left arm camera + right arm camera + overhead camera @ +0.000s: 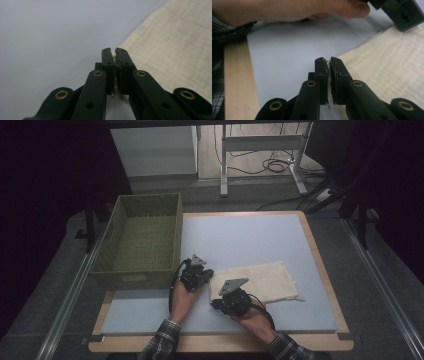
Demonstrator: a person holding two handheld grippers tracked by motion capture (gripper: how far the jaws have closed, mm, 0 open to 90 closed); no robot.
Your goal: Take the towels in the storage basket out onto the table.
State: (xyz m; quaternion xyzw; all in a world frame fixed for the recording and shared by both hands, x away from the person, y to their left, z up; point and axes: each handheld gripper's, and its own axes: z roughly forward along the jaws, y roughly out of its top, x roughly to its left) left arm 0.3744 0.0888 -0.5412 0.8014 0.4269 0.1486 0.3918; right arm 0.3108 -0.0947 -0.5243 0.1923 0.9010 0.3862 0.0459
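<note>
On the grey-padded bench, a folded cream cloth is pinched at its near-left edge by the closed left tool and closed right tool, seemingly for lifting toward the empty green wicker basket nearby.

hand-held gripper pinches the cream cloth's edge.
</note>
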